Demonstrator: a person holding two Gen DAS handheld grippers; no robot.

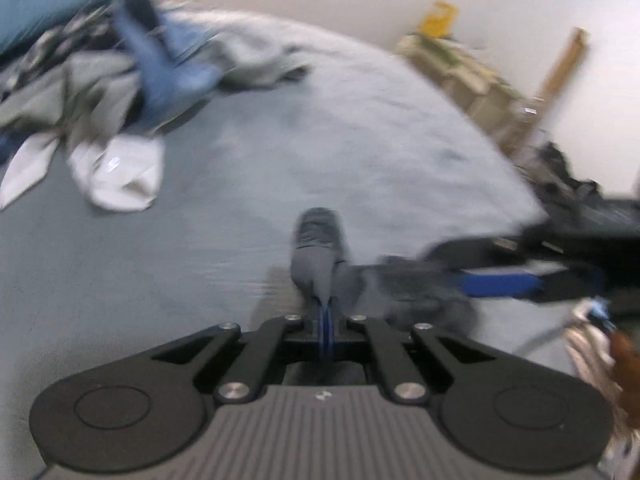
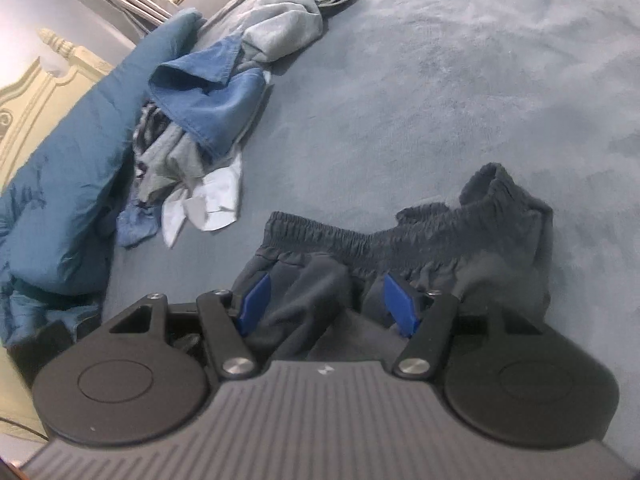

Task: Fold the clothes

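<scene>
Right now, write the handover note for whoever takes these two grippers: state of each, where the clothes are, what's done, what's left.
Left gripper: shut on a pinch of the dark grey shorts, lifting that bit above the bed.
Right gripper: open, fingers straddling the shorts' fabric just below the elastic waistband, not yet closed.
The shorts lie bunched on the bed in front of the right gripper, no fold made.
The pile of unfolded clothes (blue, grey and white pieces) lies further along the bed beside the teal duvet.
Done: shorts separated from the pile.
Left: close the right gripper, spread and fold the shorts, then work through the pile.
</scene>
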